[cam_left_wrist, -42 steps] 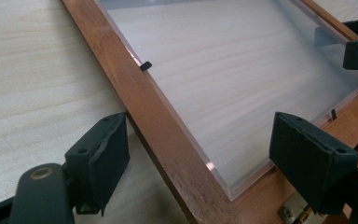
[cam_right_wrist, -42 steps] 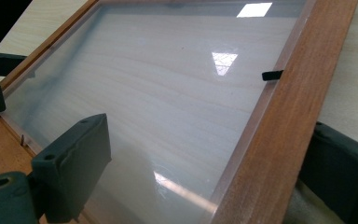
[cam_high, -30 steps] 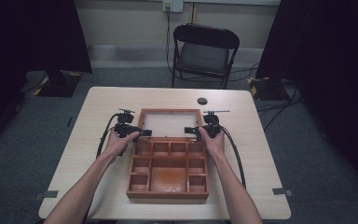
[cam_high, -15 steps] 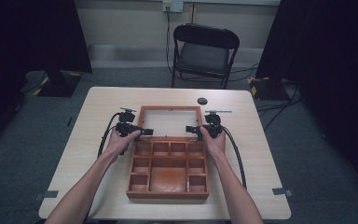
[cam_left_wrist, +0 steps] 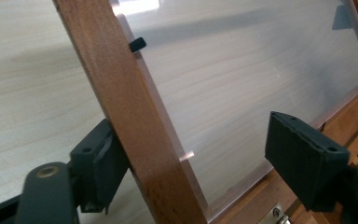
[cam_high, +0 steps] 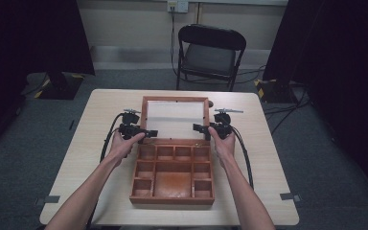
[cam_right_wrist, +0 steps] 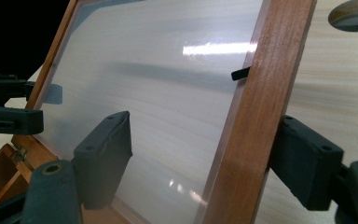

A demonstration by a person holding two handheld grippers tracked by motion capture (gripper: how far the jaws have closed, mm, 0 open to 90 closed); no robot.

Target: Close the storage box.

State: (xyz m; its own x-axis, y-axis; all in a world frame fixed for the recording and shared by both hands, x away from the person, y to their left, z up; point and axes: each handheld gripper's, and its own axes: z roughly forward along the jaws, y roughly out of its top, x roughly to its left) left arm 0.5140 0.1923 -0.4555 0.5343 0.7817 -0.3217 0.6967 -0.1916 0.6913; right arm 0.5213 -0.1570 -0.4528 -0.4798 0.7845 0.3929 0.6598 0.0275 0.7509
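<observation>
While my left claw [cam_high: 149, 132] and right claw [cam_high: 197, 128], both closing, straddle the lid [cam_high: 175, 118] rails unpinched, the wooden box [cam_high: 173, 175] sits mid-bench [cam_high: 76, 158]; a chair [cam_high: 210, 52] stands beyond.

Both tongs have been closing around the side rails of the box lid [cam_high: 175, 117]: left tongs [cam_high: 149, 133], right tongs [cam_high: 197, 127]. The lid has tipped up from the desk [cam_high: 100, 158].
</observation>
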